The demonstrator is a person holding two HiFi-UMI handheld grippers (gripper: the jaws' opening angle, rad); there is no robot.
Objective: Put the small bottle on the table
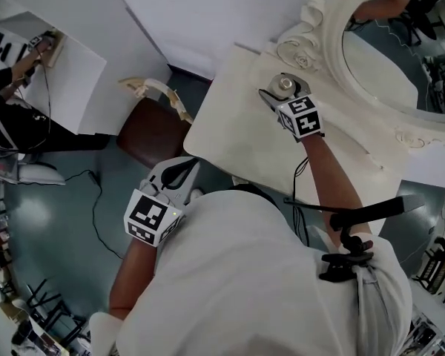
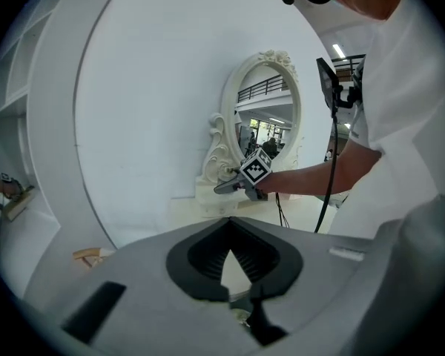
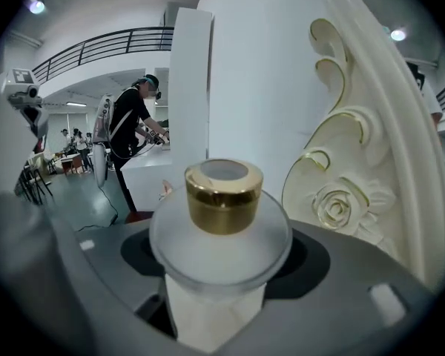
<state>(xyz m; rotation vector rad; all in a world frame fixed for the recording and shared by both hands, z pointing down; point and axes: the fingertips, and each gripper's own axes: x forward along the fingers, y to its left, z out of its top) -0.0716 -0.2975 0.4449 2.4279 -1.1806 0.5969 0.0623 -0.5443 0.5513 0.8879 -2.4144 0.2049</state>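
One small bottle (image 3: 221, 232), frosted and topped with one gold cap (image 3: 222, 193), is pinched upright by the right tongs (image 1: 280, 93) over the back of the white desk (image 1: 226, 110), just beside the one oval mirror (image 1: 332, 28). Whether it touches the desk cannot be told. The left tongs (image 1: 187, 169) are pressed together, empty, off the desk near one brown chair (image 1: 150, 130).

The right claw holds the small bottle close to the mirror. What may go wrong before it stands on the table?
1. The small bottle in the right claw sits close to the carved mirror frame; a sideways move may knock it against the frame.
2. No view shows its base touching the table; opening the claw too early may drop or tip it.
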